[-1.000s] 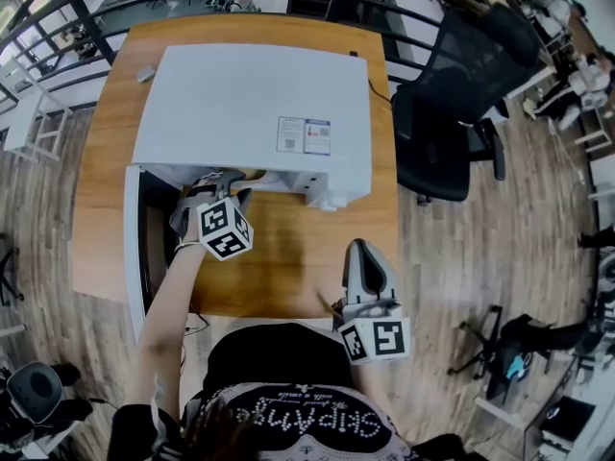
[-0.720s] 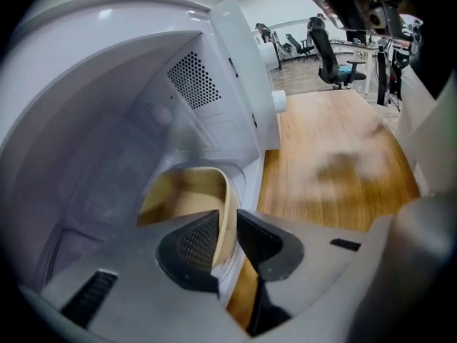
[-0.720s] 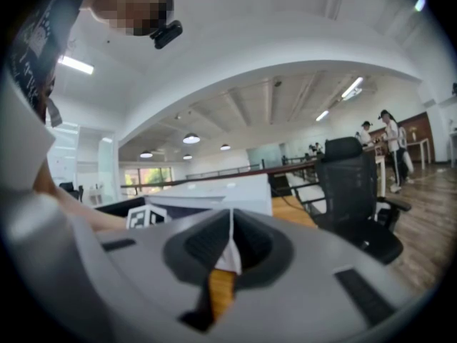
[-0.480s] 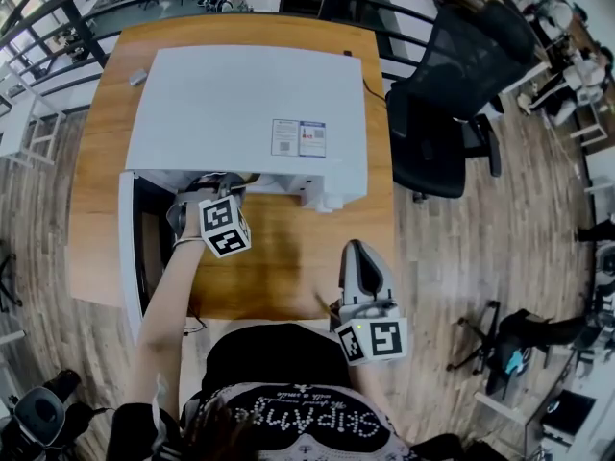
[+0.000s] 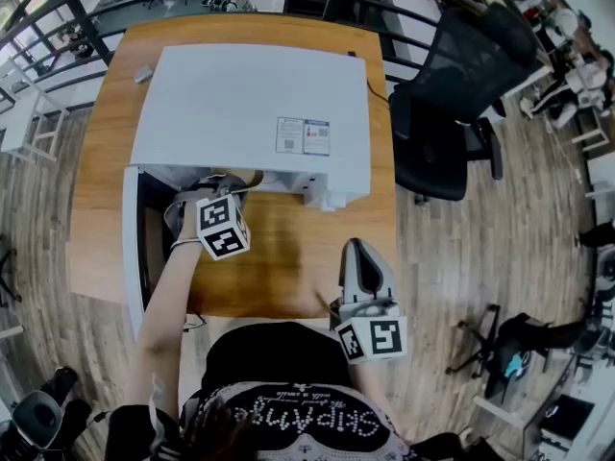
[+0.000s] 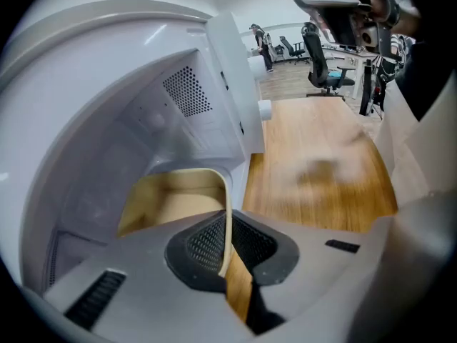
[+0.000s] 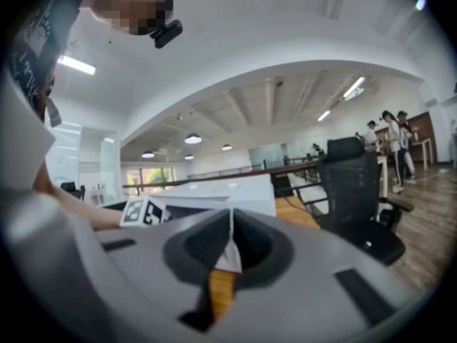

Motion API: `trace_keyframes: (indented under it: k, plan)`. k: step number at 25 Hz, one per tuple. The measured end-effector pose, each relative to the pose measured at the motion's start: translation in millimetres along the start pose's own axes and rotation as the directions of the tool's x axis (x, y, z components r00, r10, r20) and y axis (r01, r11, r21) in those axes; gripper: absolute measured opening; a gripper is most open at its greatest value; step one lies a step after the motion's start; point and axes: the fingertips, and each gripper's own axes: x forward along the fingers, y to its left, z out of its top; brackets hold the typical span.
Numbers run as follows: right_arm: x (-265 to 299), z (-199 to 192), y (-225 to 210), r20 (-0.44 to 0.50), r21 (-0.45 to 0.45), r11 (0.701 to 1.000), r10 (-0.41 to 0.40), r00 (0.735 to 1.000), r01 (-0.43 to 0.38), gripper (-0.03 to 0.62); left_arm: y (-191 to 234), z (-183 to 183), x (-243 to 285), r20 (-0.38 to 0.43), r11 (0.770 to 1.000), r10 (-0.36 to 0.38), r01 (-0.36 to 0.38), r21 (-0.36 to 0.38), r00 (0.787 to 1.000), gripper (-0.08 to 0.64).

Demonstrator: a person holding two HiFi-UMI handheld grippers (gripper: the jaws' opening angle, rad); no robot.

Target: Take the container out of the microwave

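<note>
A white microwave stands on the wooden desk, its door swung open to the left. In the left gripper view a beige container sits inside the white cavity. My left gripper reaches steeply down into the opening. Its jaws are closing, and the container's thin right wall stands pinched between the pads. My right gripper hovers over the desk's front right, away from the microwave. It is shut with nothing between its pads.
A black office chair stands to the right of the desk. A dark railing runs behind it. A small grey object lies at the desk's back left corner. Bare desk wood lies in front of the microwave.
The left gripper's marker cube has shifted very slightly at the microwave's mouth. The right gripper has kept still.
</note>
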Motion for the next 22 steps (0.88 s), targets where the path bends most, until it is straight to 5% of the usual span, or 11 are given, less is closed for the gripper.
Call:
trace_keyframes:
  k: [22]
  plan:
    - [-35.0,4.8,15.6,0.033,-0.016,0.996,0.091,0.995,-0.091,0.034,-79.6,12.6,-77.1,0.037,0.999,-0.002,0.003,-0.038,0.999,0.043]
